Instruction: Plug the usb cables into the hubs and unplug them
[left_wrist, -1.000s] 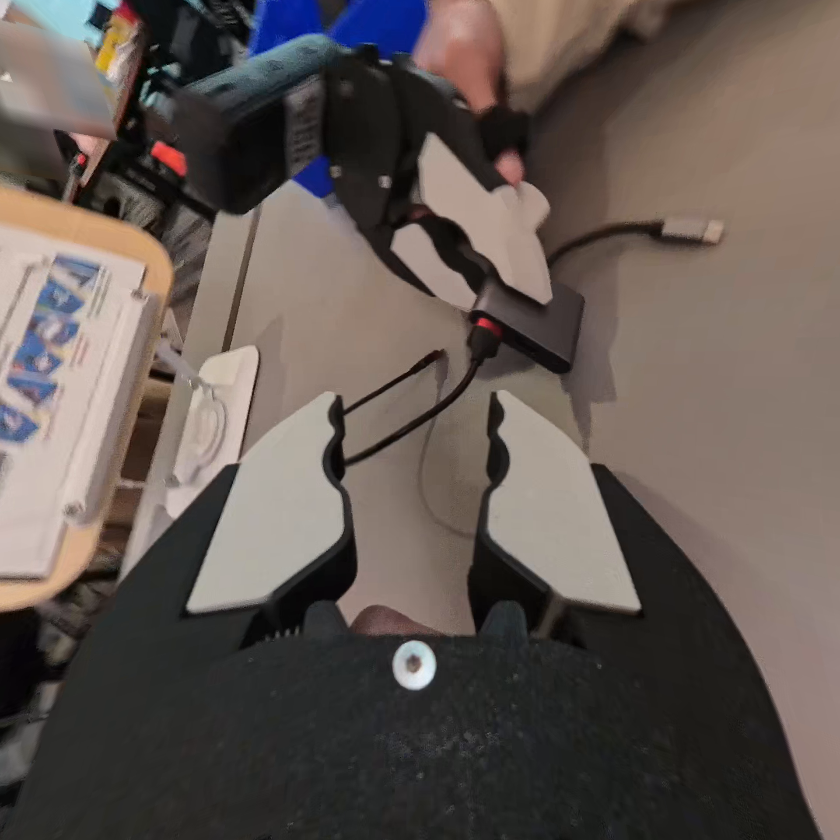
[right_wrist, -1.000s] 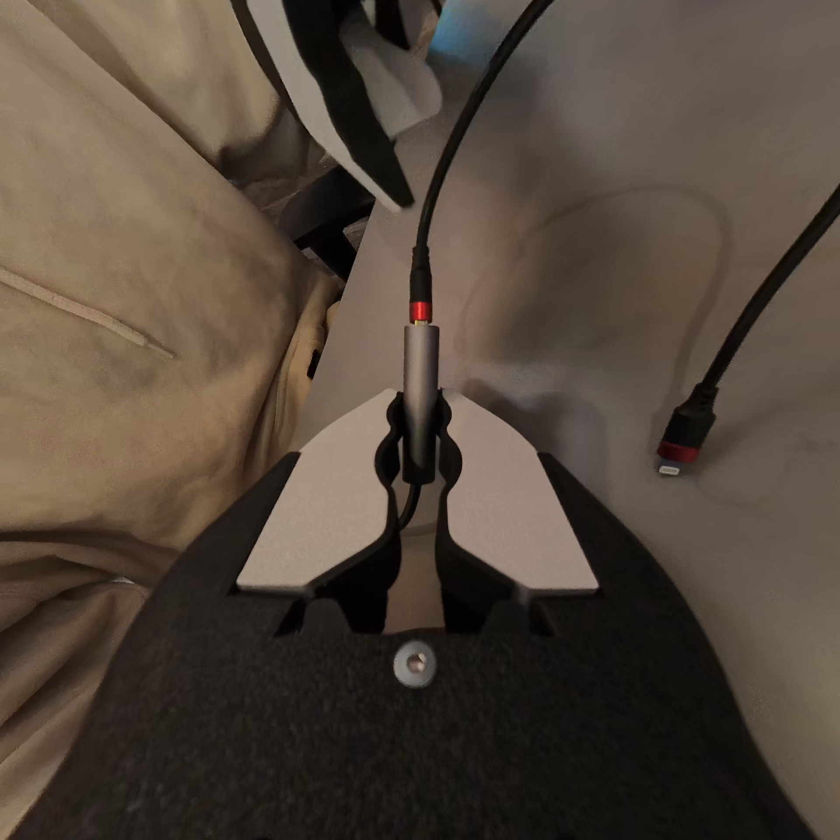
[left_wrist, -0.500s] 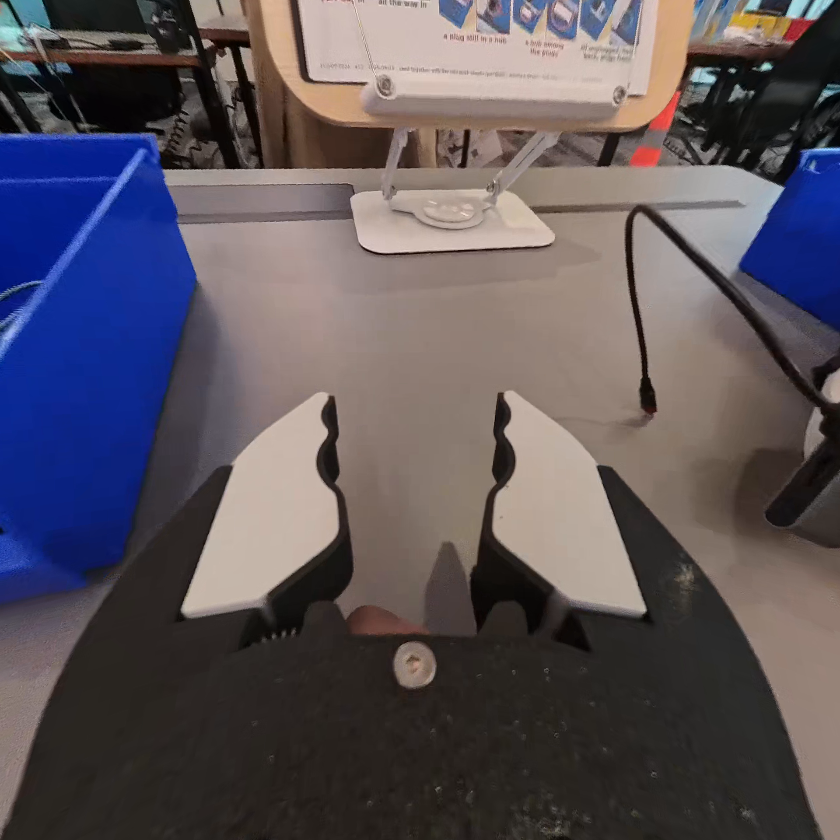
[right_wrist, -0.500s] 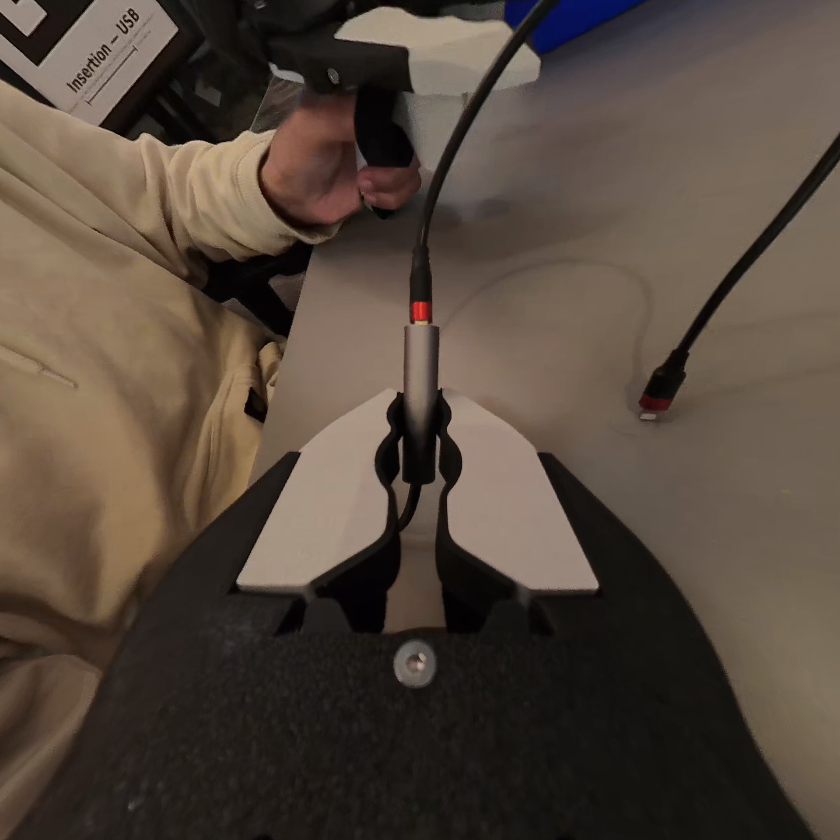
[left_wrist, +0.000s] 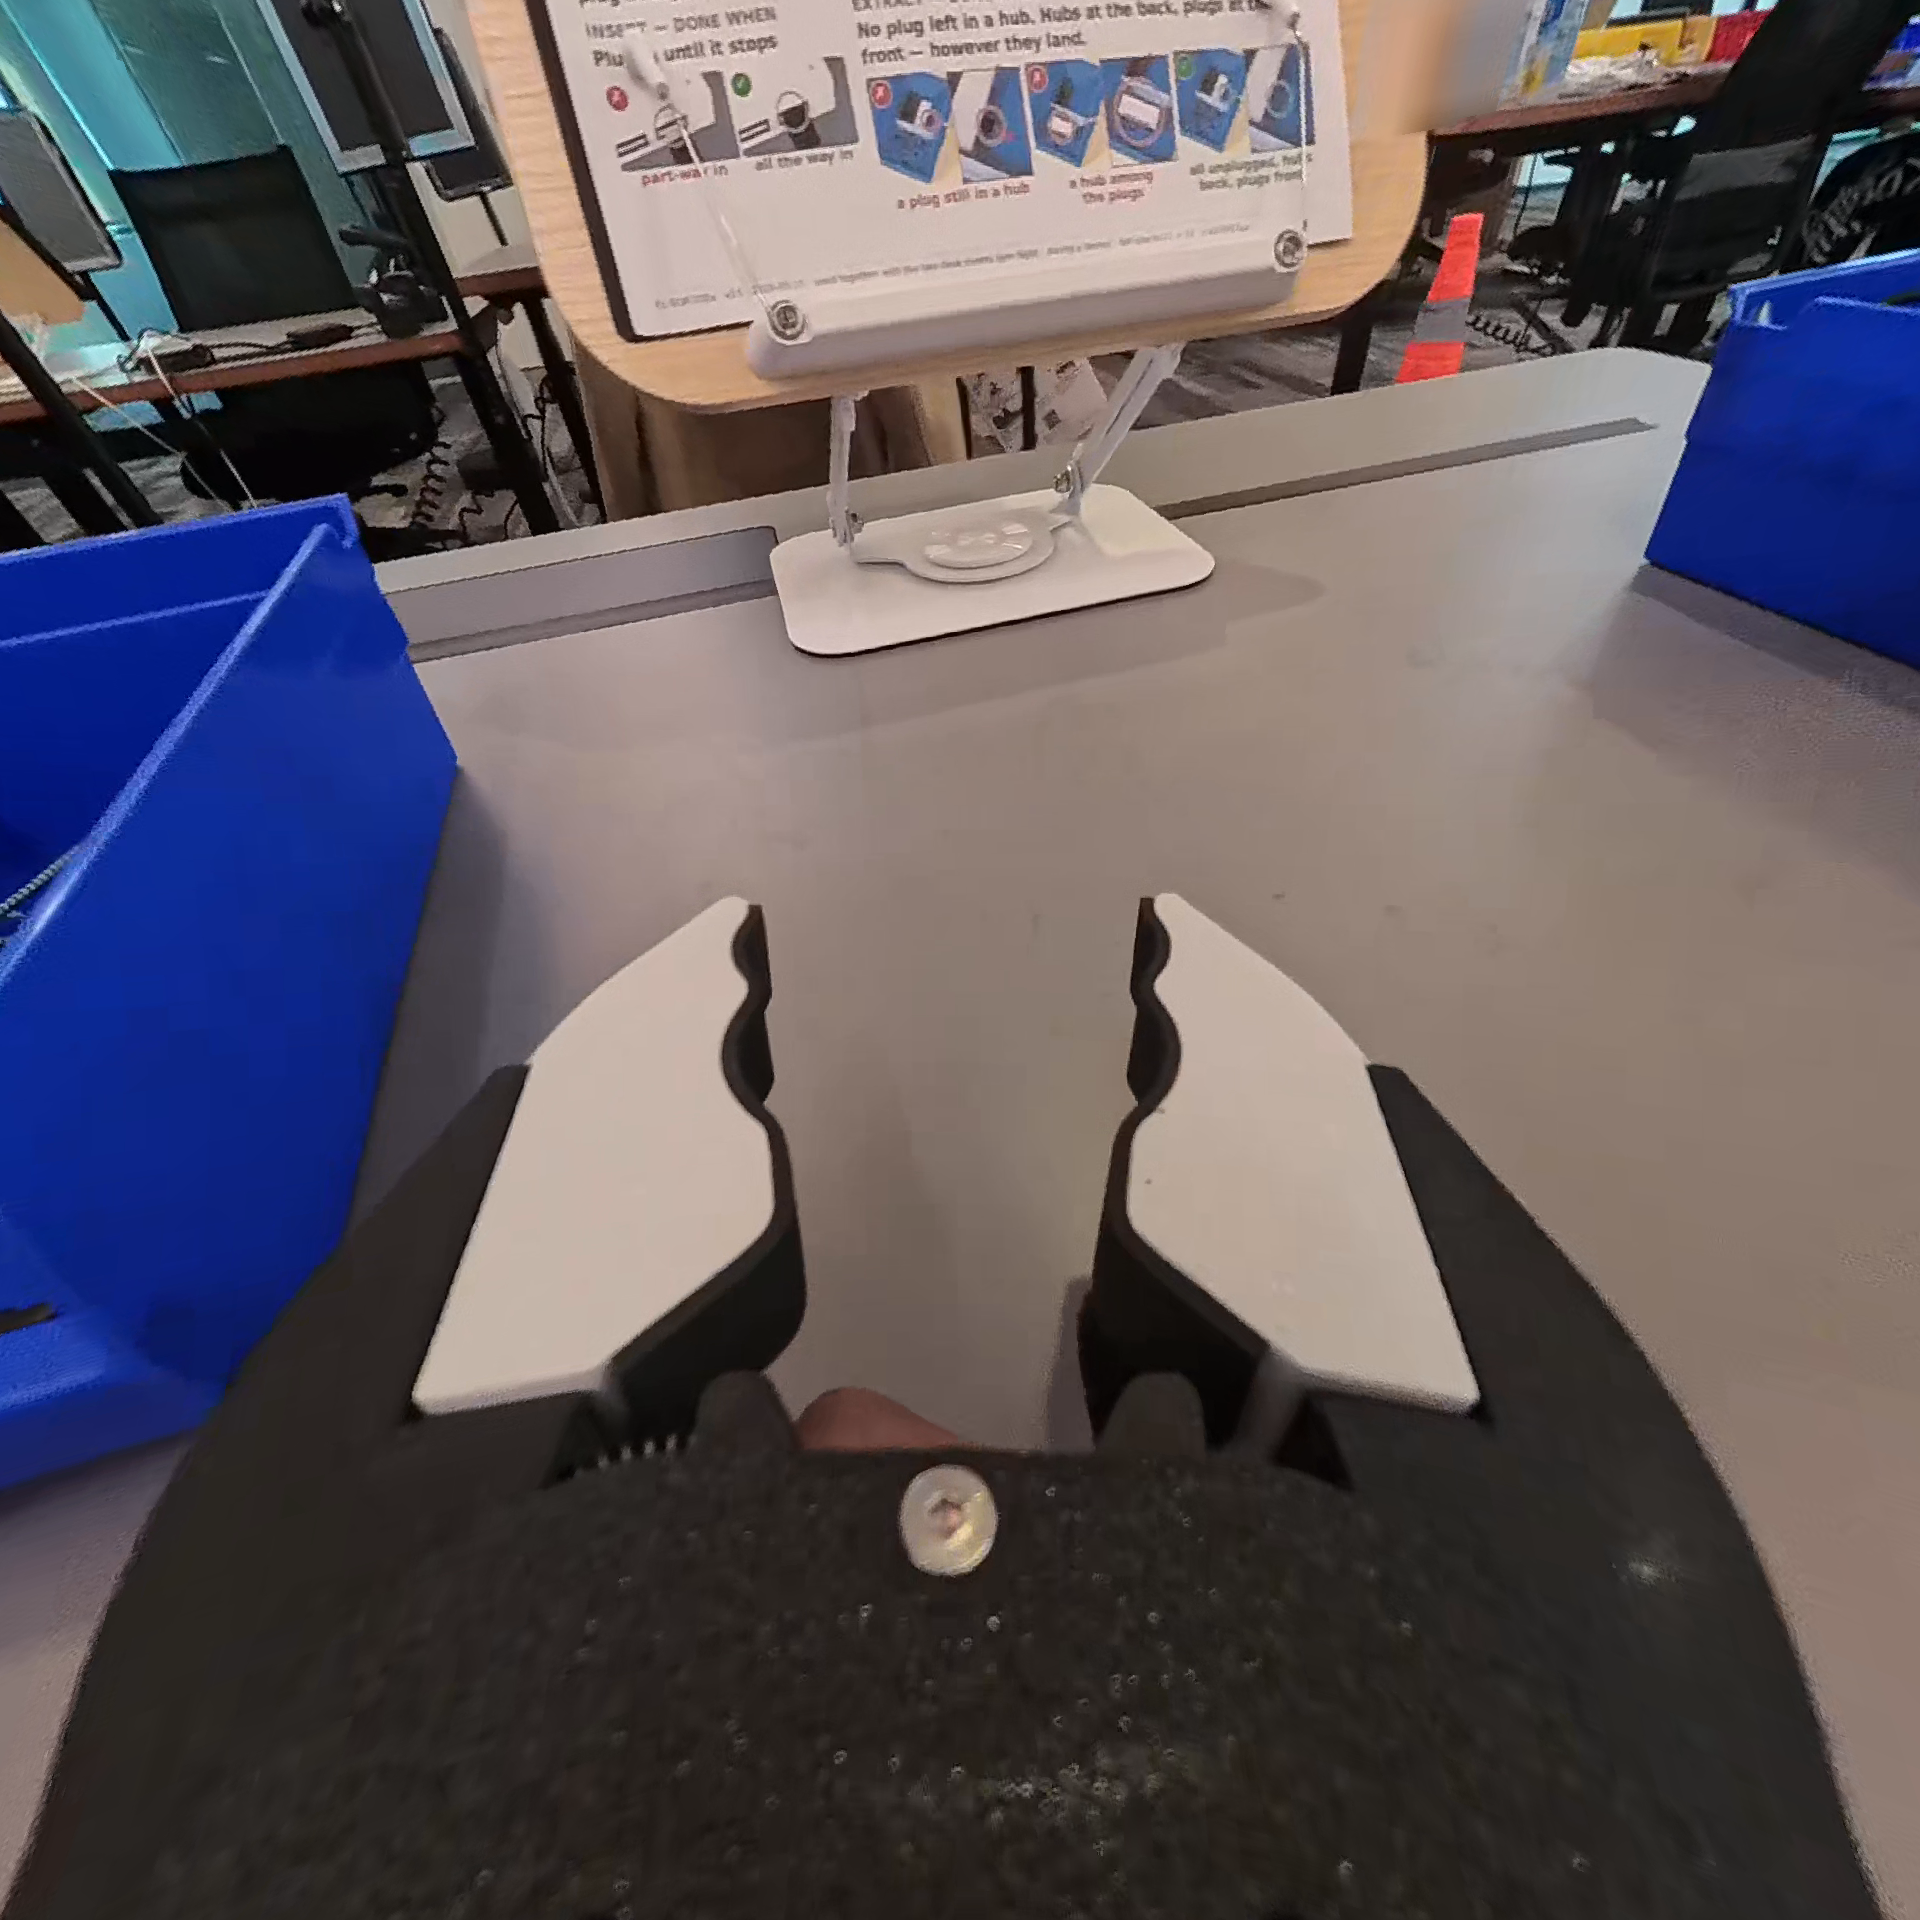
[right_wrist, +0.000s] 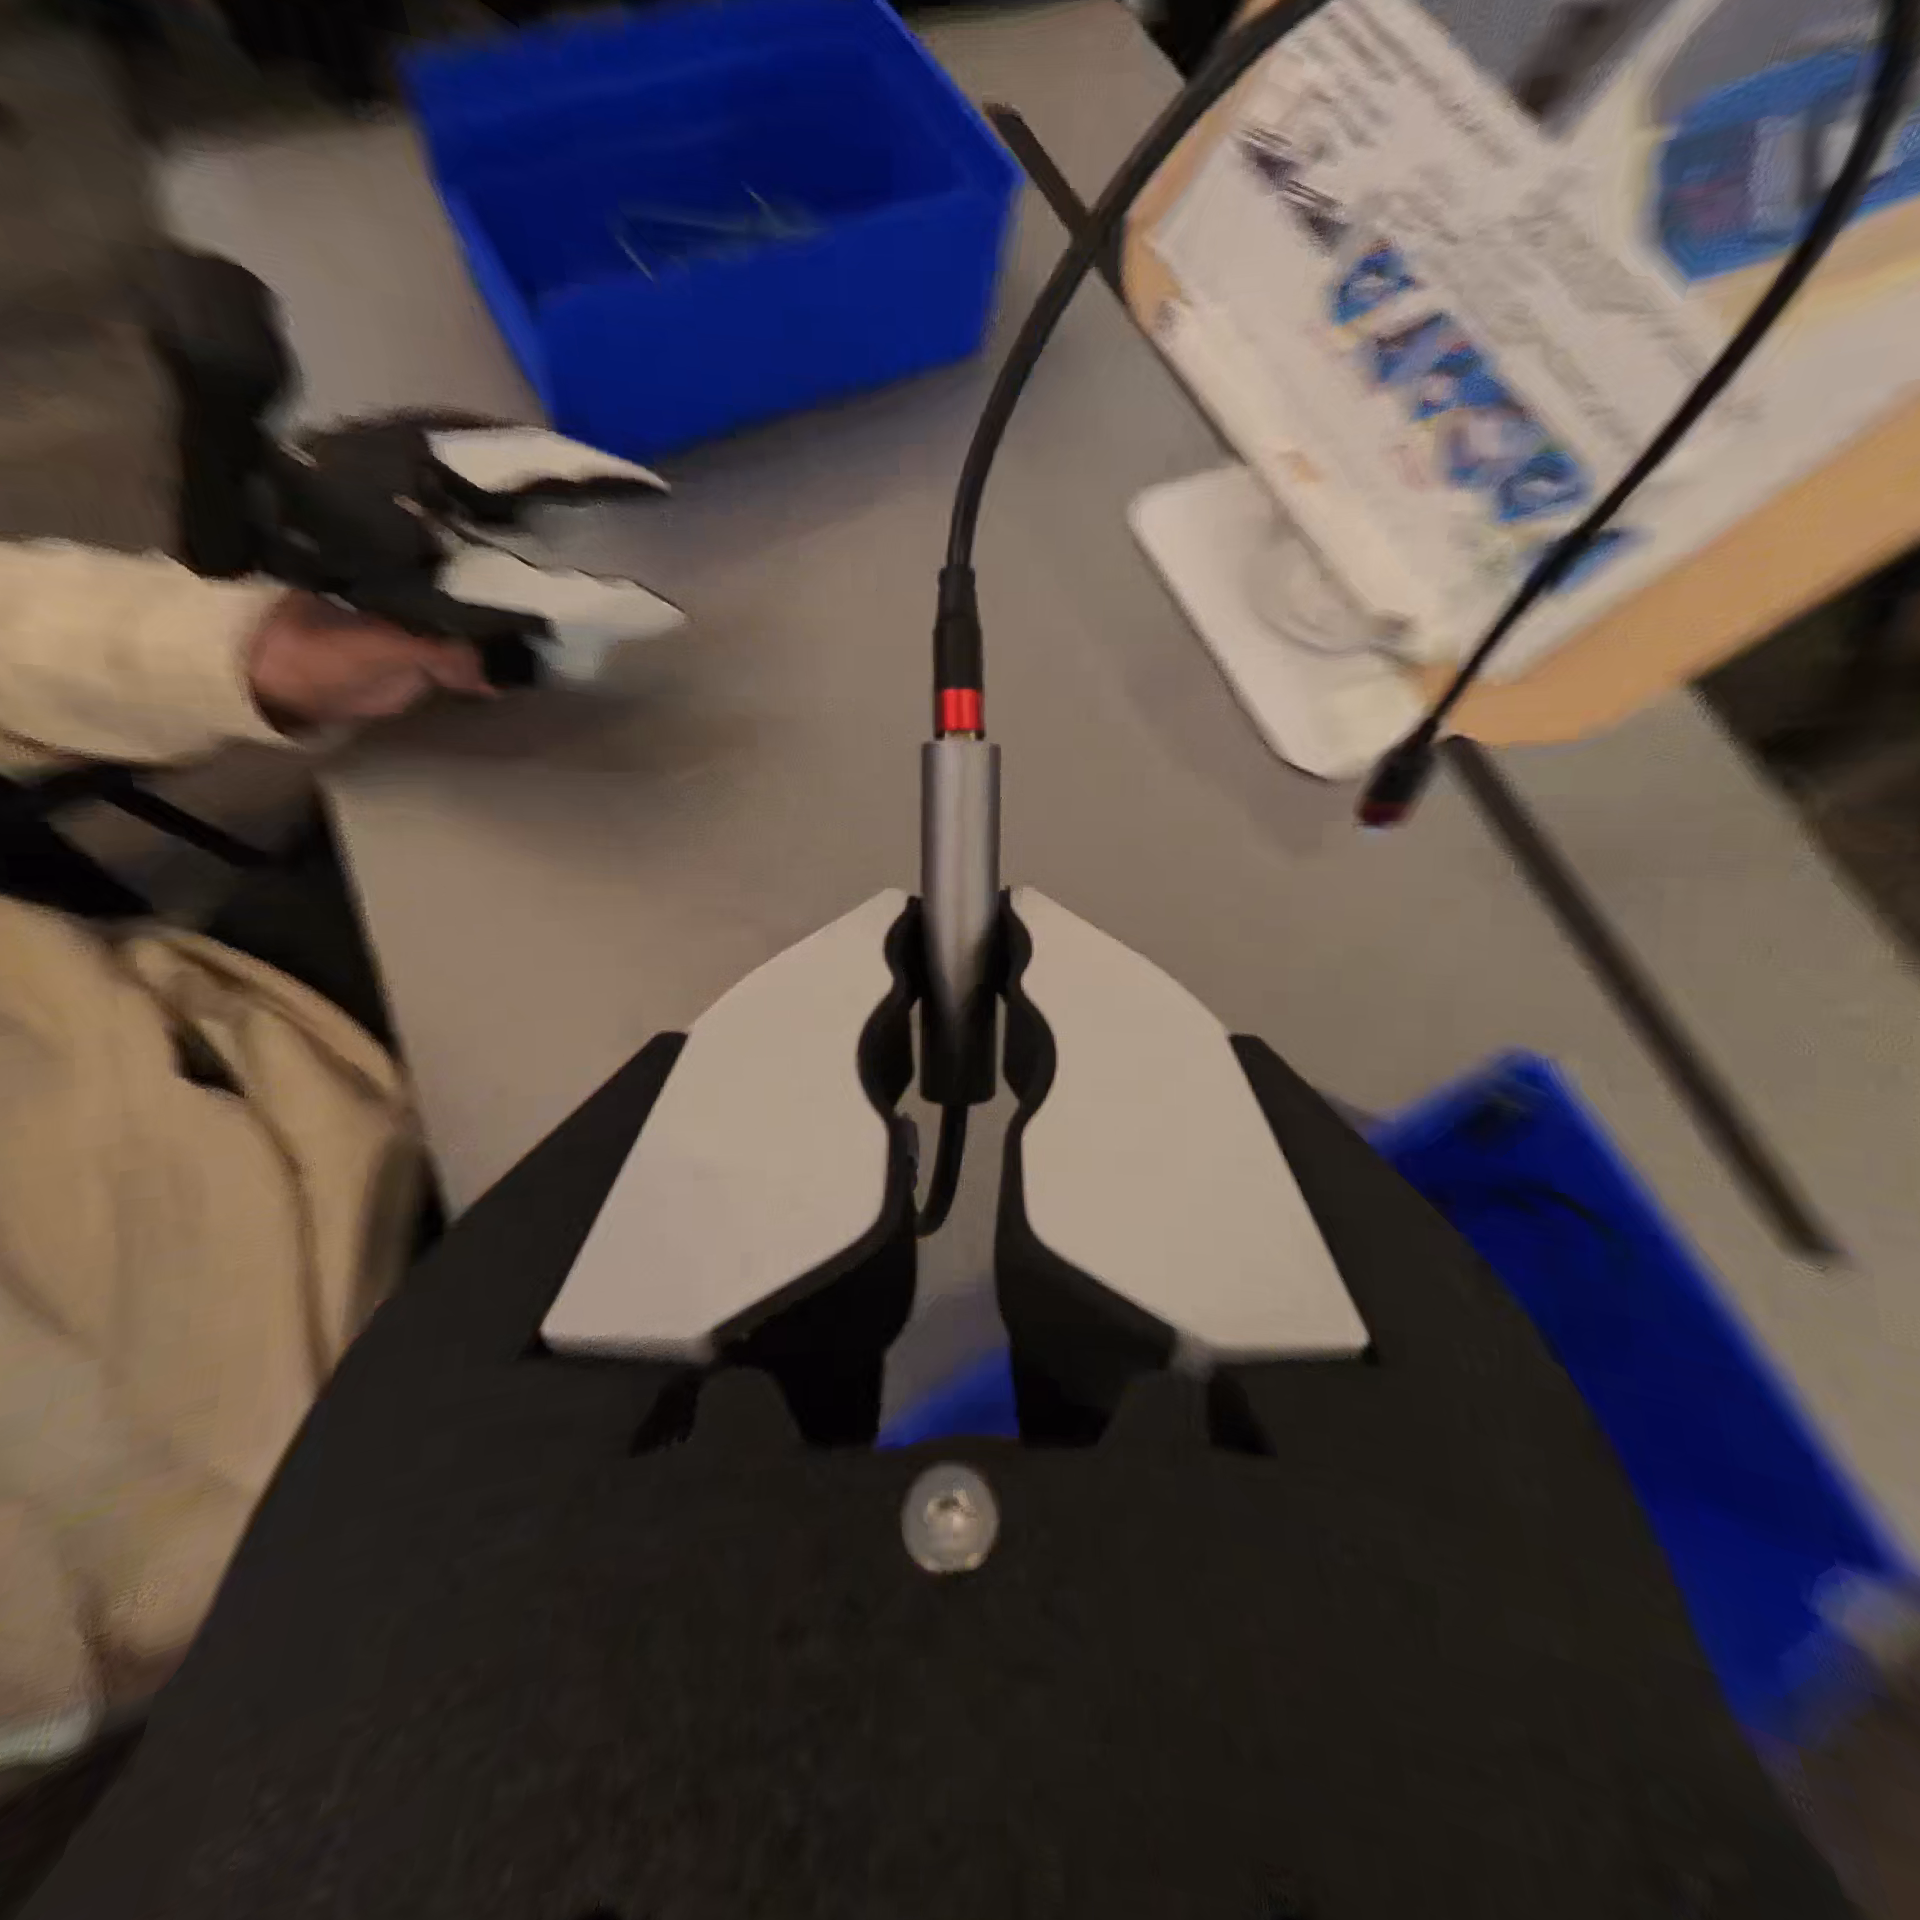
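Observation:
My right gripper (right_wrist: 958, 920) is shut on a slim grey hub (right_wrist: 958, 831), seen edge-on and held above the table. A black cable with a red-ringed plug (right_wrist: 956, 709) is plugged into the hub's far end and arcs upward. The cable's other red-tipped plug (right_wrist: 1392, 798) hangs free at the right. My left gripper (left_wrist: 948, 914) is open and empty over the bare grey table (left_wrist: 1351, 831). It also shows in the right wrist view (right_wrist: 561, 540) at the left, held by a hand. No hub or cable shows in the left wrist view.
A blue bin (left_wrist: 187, 914) stands at the left and another blue bin (left_wrist: 1808, 457) at the right of the table. An instruction board on a white stand (left_wrist: 987, 571) is at the back. In the right wrist view a blue bin (right_wrist: 707, 229) is far left and another blue bin (right_wrist: 1621, 1351) is near right.
My left gripper swung away from the hub and cable, opened a little wider, and now faces the back of the table. My right gripper lifted and turned with the hub, the cable still plugged in.

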